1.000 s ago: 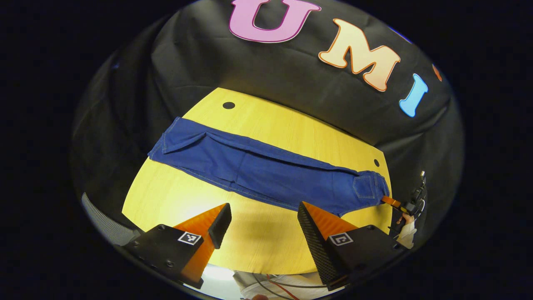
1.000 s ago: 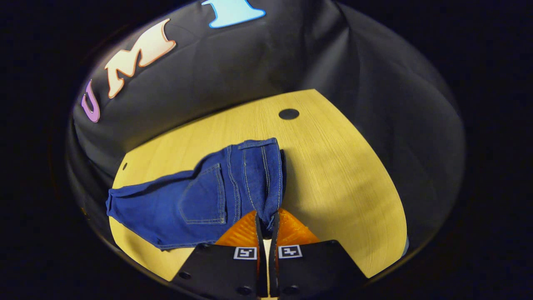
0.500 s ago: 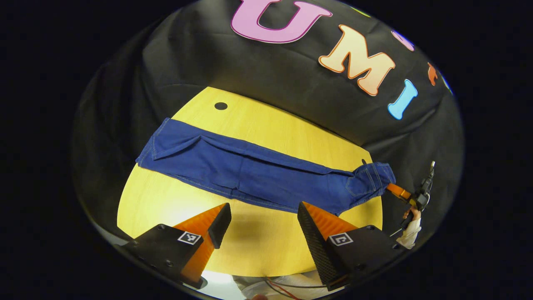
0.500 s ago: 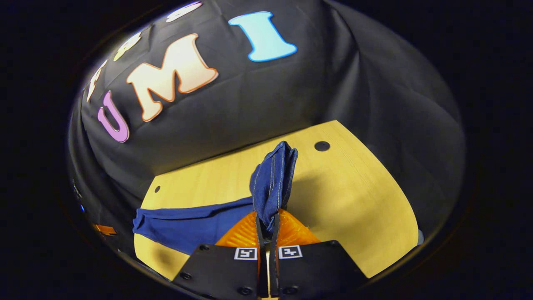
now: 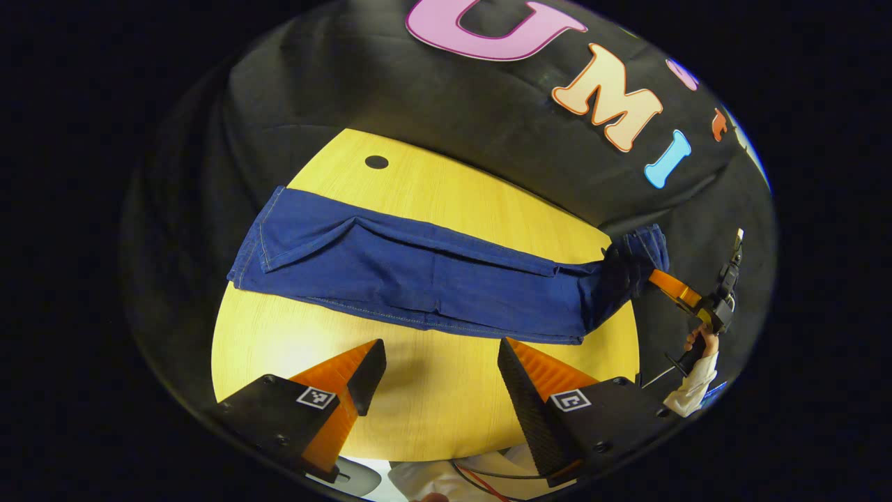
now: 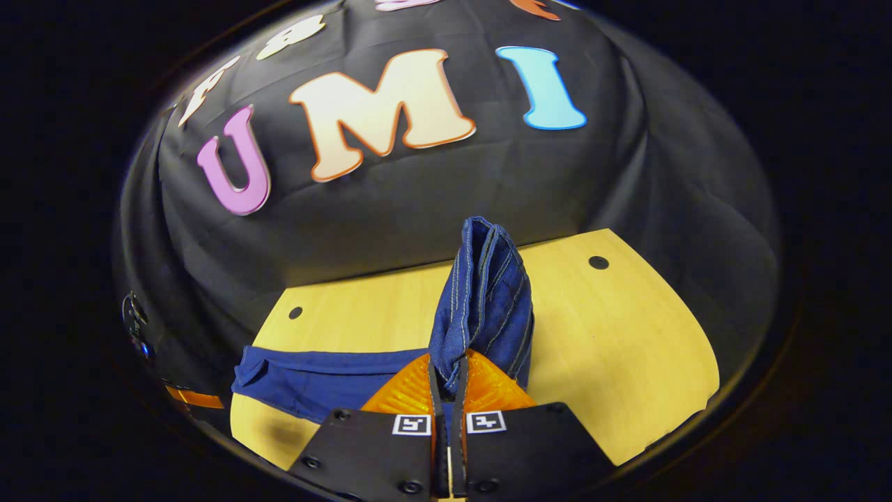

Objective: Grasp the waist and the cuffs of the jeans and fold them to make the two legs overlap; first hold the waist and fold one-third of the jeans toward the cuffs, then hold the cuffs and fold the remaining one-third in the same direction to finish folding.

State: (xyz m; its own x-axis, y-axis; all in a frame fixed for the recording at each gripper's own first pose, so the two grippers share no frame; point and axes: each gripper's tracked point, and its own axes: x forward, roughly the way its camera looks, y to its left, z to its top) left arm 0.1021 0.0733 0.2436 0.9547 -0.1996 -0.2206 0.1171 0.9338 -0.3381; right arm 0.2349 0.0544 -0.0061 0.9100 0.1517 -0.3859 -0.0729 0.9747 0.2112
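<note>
The dark blue denim jeans lie lengthwise across the round yellow wooden table, legs overlapped, cuffs flat near the table's small black hole. The right gripper has its fingers pressed together on the waist, which stands bunched and raised off the table. In the left gripper view the waist end hangs lifted at the table's edge. The left gripper hovers over bare table beside the jeans, fingers spread wide, holding nothing.
</note>
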